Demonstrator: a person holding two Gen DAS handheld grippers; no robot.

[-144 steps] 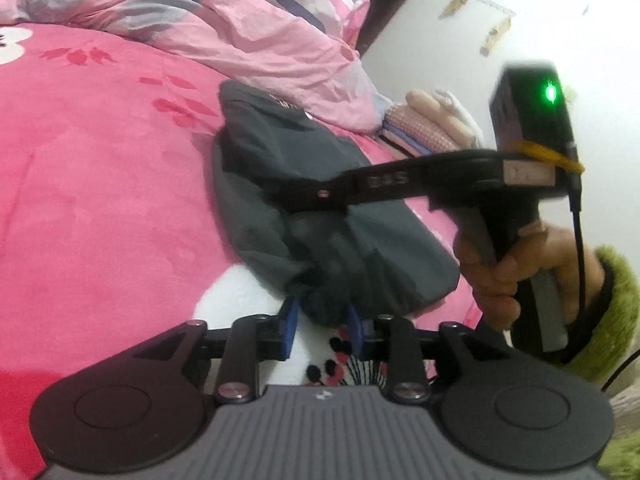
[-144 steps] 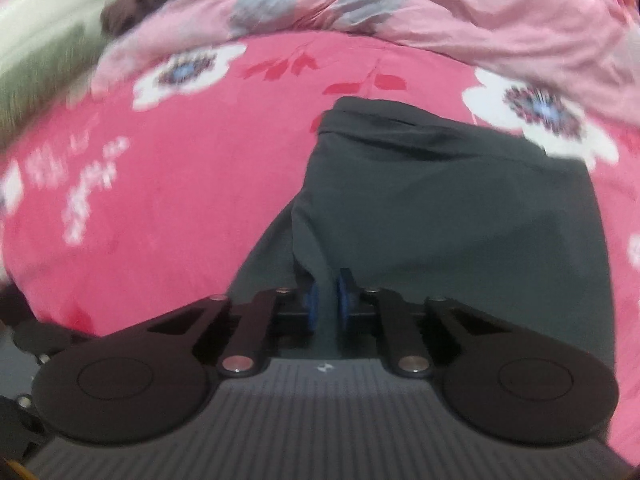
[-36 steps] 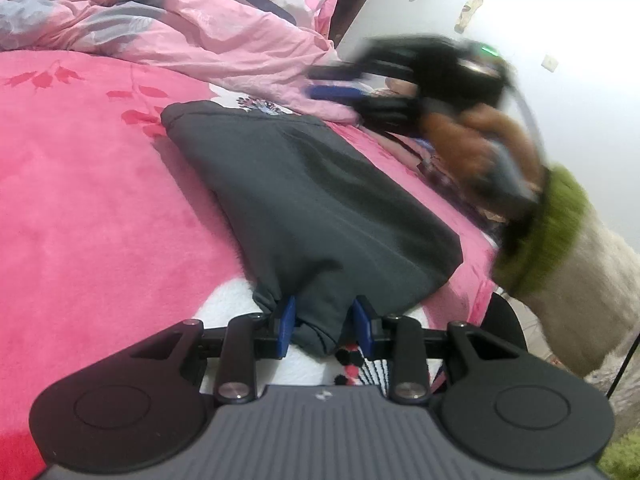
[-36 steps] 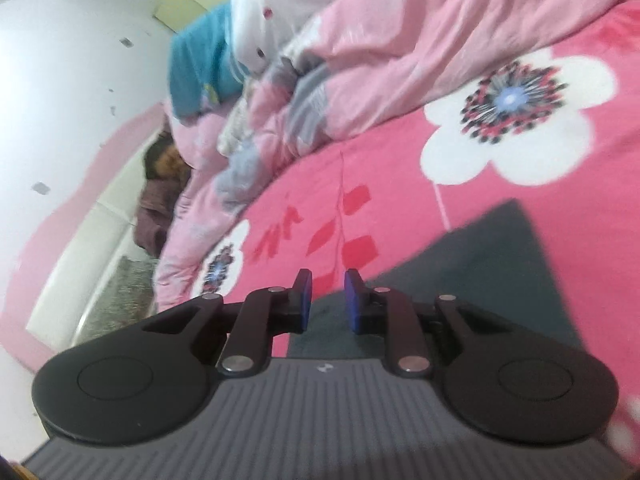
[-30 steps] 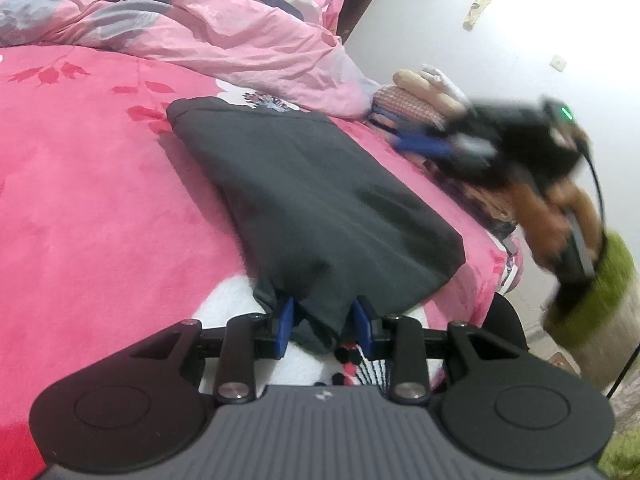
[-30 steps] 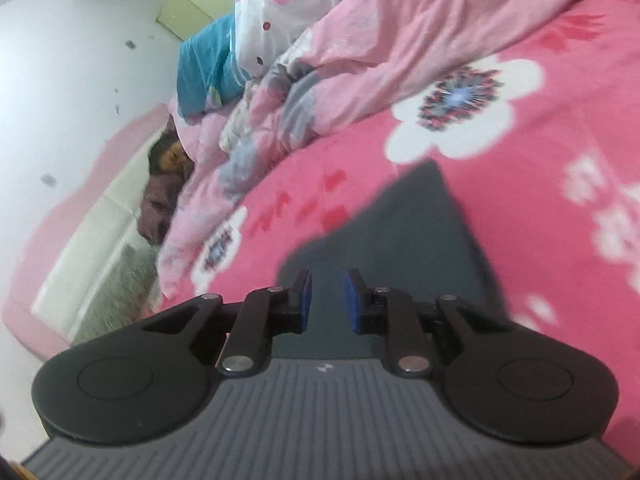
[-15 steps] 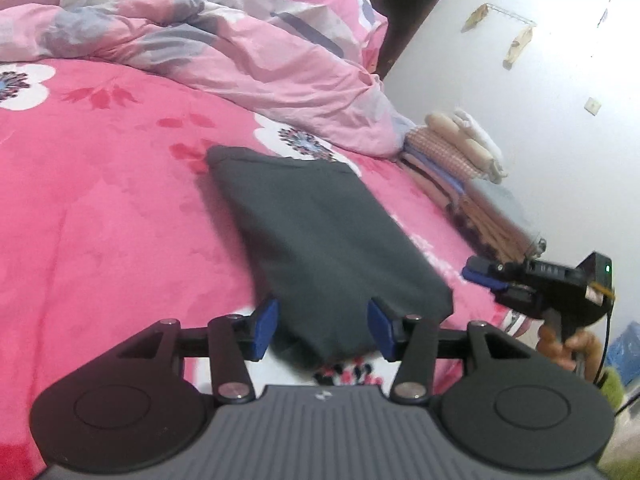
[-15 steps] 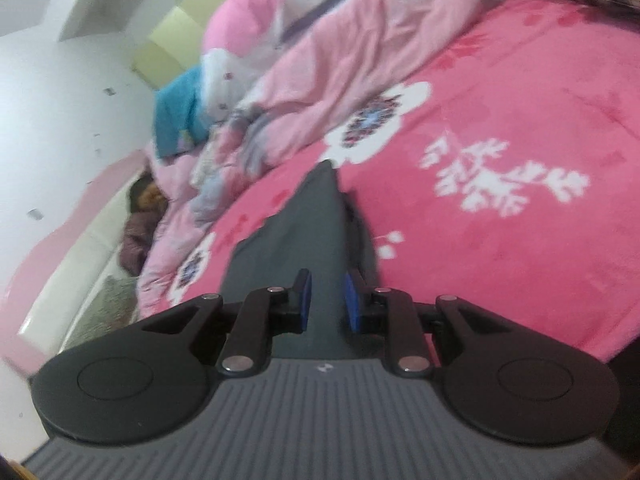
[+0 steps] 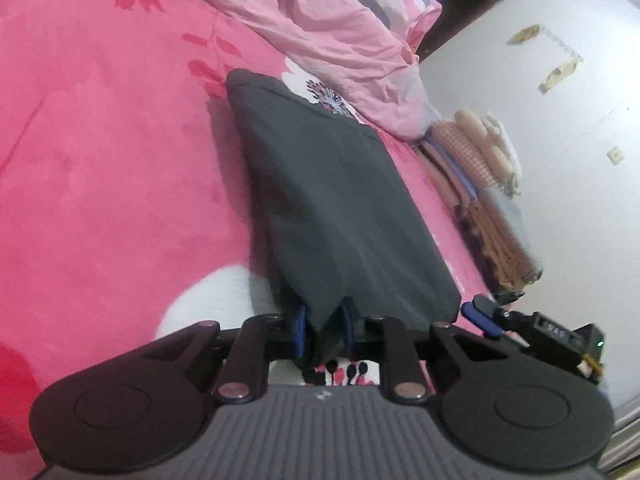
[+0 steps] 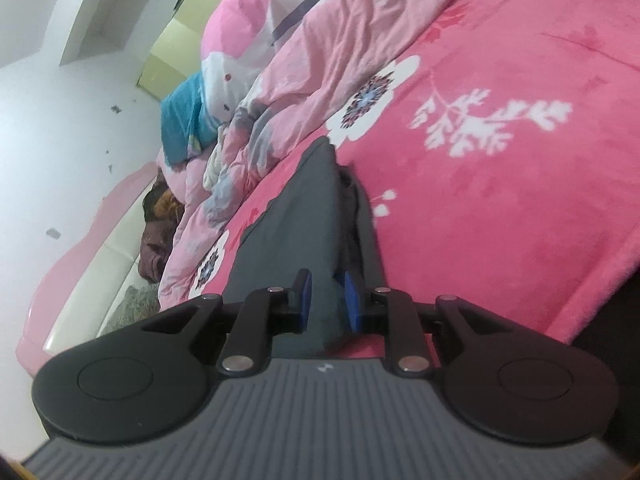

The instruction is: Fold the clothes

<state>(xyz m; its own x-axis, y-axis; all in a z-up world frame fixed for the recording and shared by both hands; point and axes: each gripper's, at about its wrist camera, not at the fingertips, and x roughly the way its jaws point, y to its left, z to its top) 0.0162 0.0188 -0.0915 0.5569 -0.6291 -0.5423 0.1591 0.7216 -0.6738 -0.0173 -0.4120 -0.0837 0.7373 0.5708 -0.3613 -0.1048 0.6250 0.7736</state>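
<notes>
Left gripper has just been closing, and its blue pads now pinch the near corner of the folded dark grey garment, with a bunched fold of cloth caught between them. That garment lies as a long, flat rectangle on the pink floral blanket, running from the near edge of the bed away towards the crumpled pale pink duvet at the far side. To its right, beyond the edge of the bed, a stack of folded fabrics stands against the white wall.

Right gripper, which appears low at the right of the left wrist view just off the garment's other near corner, is narrowly parted with the dark grey garment filling the gap between its blue pads; the pads appear to press on the cloth's edge, so it grips the garment. From this camera the garment stretches away as a tapering strip across the pink floral blanket, its layered side edge showing on the right. At the far left a teal cloth lies on the pale pink duvet, with a pink and cream headboard beyond
</notes>
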